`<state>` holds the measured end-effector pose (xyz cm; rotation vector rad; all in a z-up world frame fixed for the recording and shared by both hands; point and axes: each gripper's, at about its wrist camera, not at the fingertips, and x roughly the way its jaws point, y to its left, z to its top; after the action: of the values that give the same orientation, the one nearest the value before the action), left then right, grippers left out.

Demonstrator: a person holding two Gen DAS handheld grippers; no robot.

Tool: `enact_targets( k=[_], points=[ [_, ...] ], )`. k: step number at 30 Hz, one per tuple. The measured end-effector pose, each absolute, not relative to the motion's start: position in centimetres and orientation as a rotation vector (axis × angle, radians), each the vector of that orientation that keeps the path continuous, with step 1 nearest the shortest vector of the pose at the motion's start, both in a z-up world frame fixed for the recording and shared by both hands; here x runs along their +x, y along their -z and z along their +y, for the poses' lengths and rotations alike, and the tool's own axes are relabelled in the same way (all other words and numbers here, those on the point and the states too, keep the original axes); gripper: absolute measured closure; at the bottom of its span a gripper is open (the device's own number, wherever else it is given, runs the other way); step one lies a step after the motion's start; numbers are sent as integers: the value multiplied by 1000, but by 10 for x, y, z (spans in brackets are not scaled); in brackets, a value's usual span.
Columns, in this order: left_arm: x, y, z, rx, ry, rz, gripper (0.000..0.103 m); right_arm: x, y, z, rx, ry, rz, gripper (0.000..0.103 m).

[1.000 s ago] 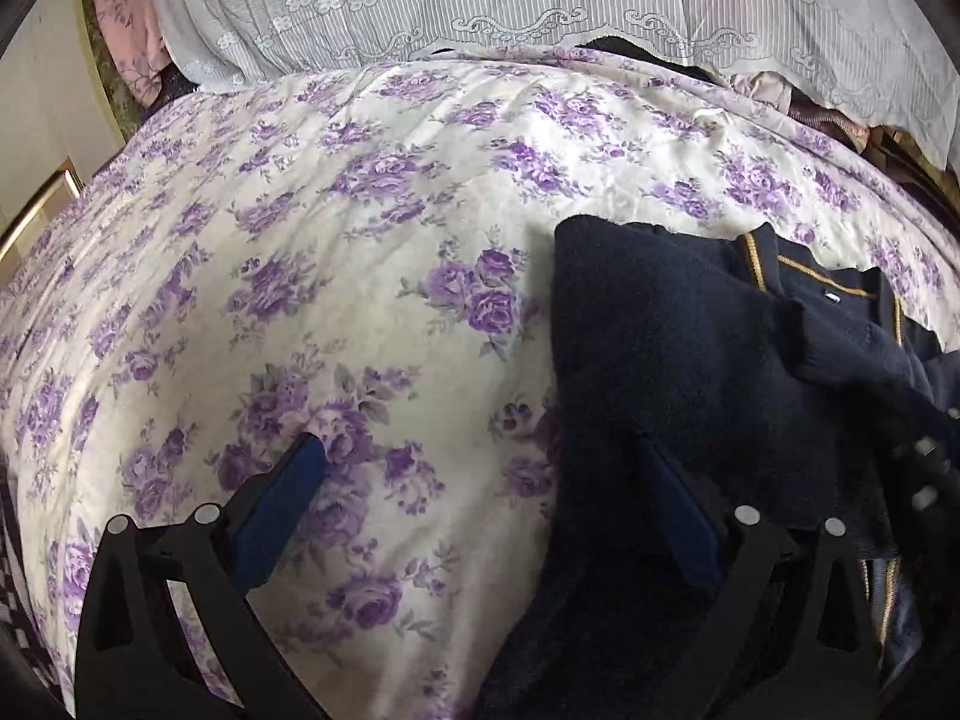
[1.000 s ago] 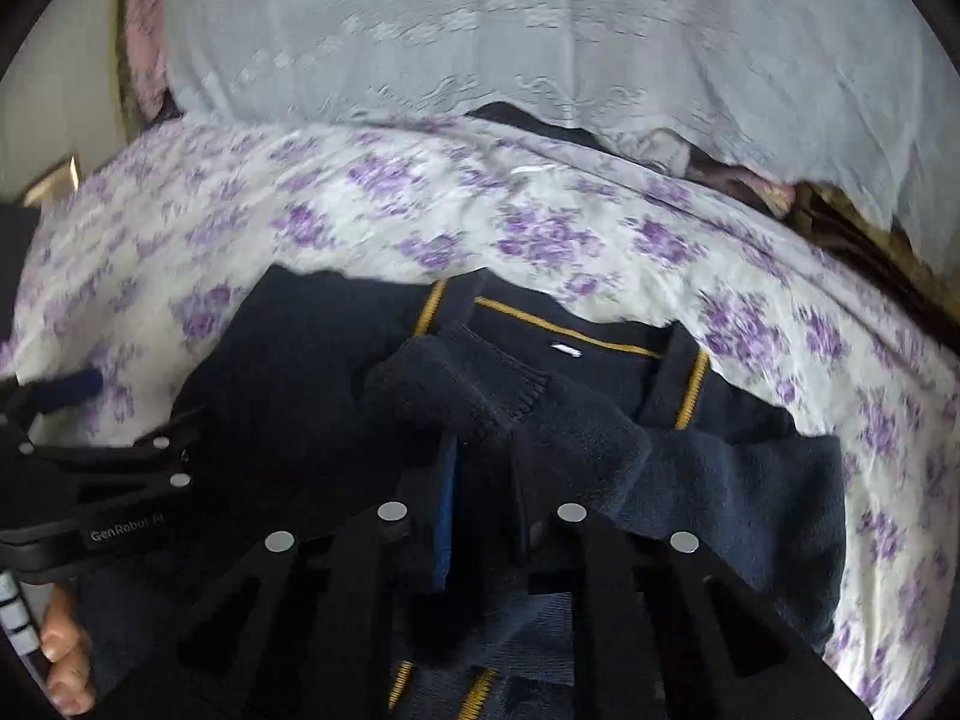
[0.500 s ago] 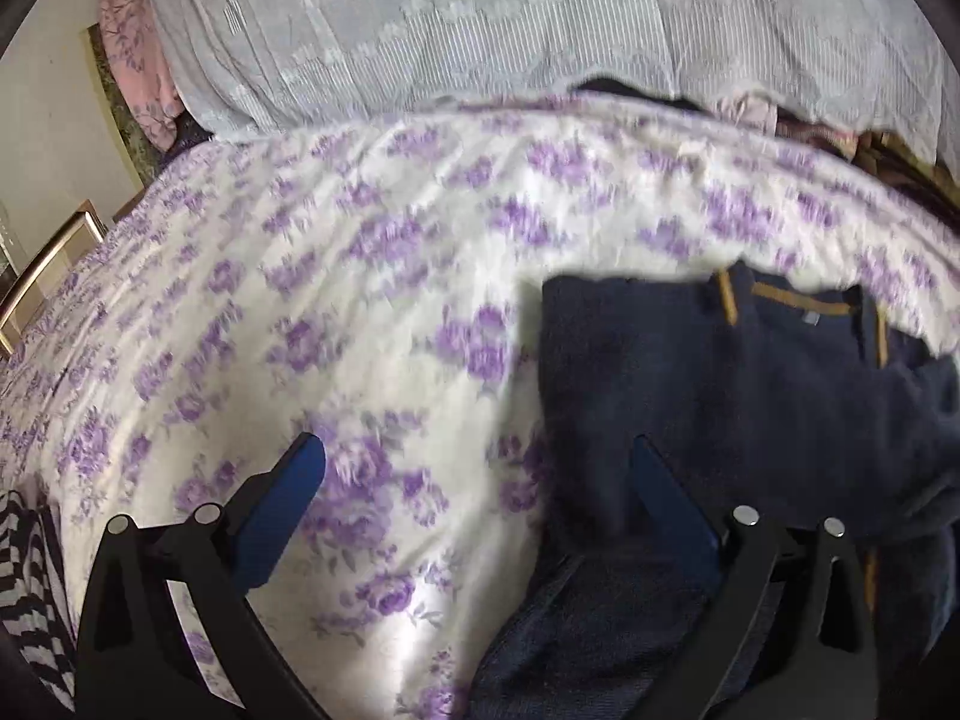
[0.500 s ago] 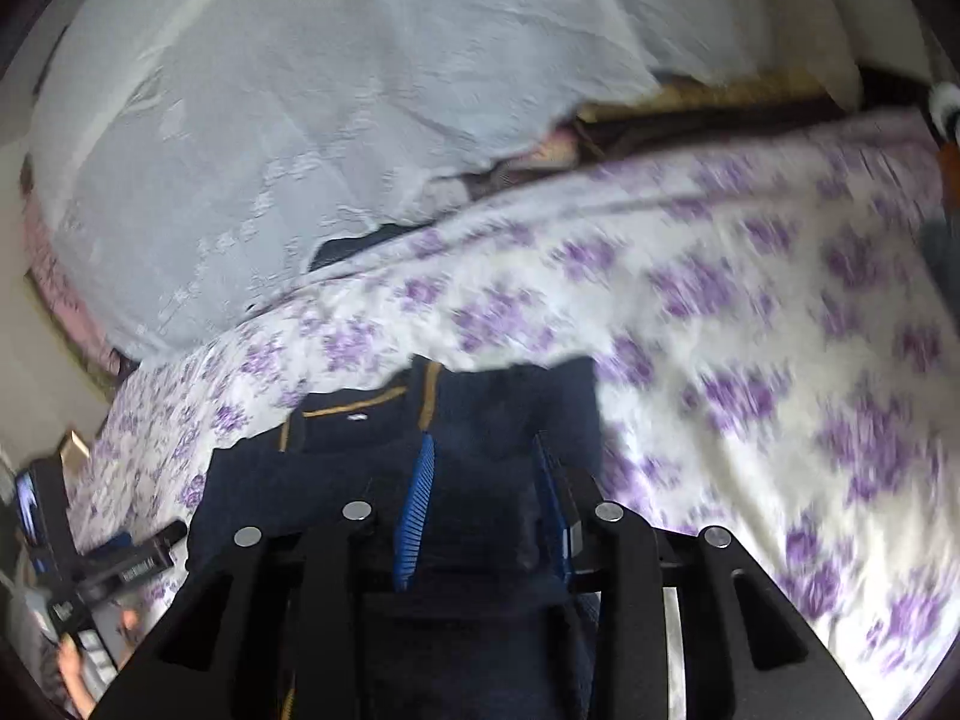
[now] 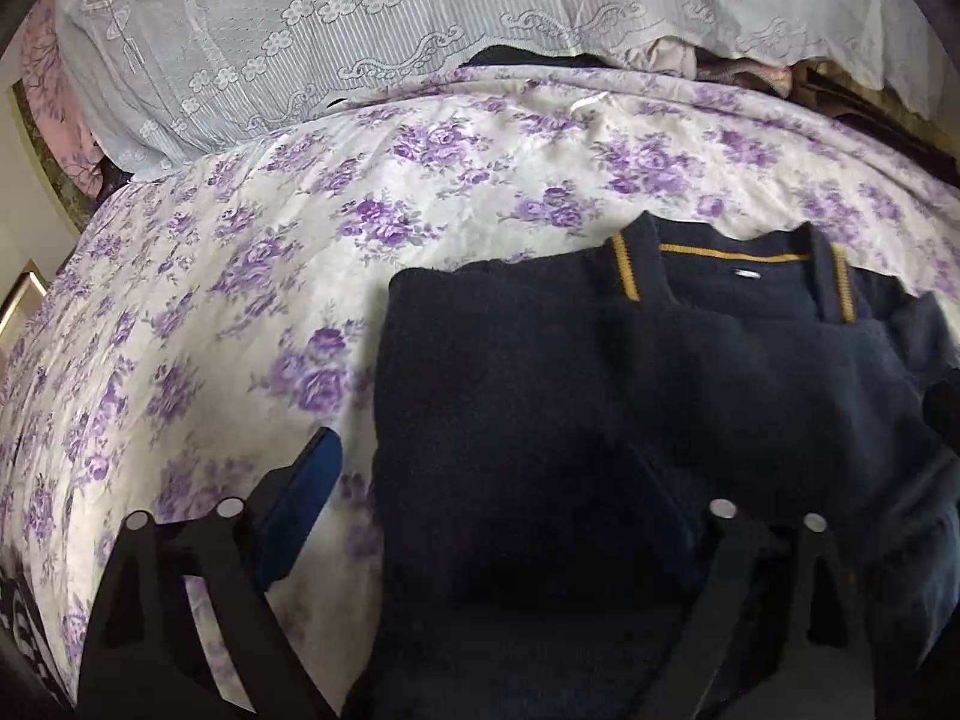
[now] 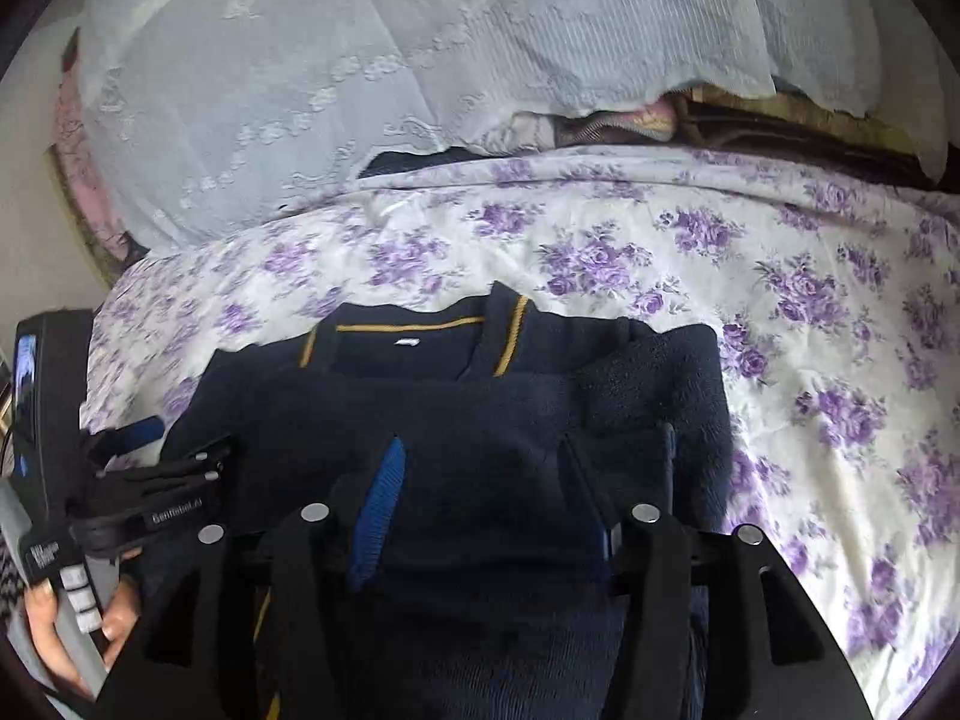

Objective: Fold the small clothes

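A small navy knit sweater [image 5: 600, 396] with a mustard-striped collar [image 5: 624, 267] lies on the floral bedsheet [image 5: 240, 276], its sleeves folded across the chest. My left gripper [image 5: 486, 480] is open and empty, straddling the sweater's left edge just above it. In the right wrist view the sweater [image 6: 480, 420] fills the middle, collar [image 6: 414, 330] at the far end. My right gripper [image 6: 480, 480] is open over the sweater's body with nothing between its pads. The left gripper [image 6: 138, 456] and the hand holding it show at the left of that view.
A white lace cloth [image 5: 360, 30] hangs over stacked items along the far edge of the bed. Folded fabrics [image 6: 630, 120] peek out beneath it. Pink cloth [image 5: 54, 102] hangs at the far left. A striped garment [image 5: 24, 618] lies at the lower left.
My right gripper, earlier shut on a sleeve, carried it across the sweater, let go and now stands open. My left gripper drew back slightly and then returned over the sweater's left edge.
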<state>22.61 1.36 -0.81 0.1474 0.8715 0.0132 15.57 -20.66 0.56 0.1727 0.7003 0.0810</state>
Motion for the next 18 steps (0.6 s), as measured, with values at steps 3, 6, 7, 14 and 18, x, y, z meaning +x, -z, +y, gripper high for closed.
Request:
enact_targets(
  k=[3, 6, 7, 14, 18],
  points=[
    [219, 14, 18, 142, -18, 918, 8, 164, 18, -208, 168, -106, 810, 30],
    [214, 19, 24, 117, -23, 916, 6, 158, 11, -210, 190, -98, 782, 33],
    [209, 14, 29, 88, -17, 917, 7, 148, 6, -210, 189, -82, 754, 33],
    [170, 34, 41, 124, -24, 985, 4, 125, 28, -211, 179, -124, 854, 26],
    [151, 24, 54, 41, 6, 976, 5, 96, 12, -222, 257, -120, 787, 26]
  ],
)
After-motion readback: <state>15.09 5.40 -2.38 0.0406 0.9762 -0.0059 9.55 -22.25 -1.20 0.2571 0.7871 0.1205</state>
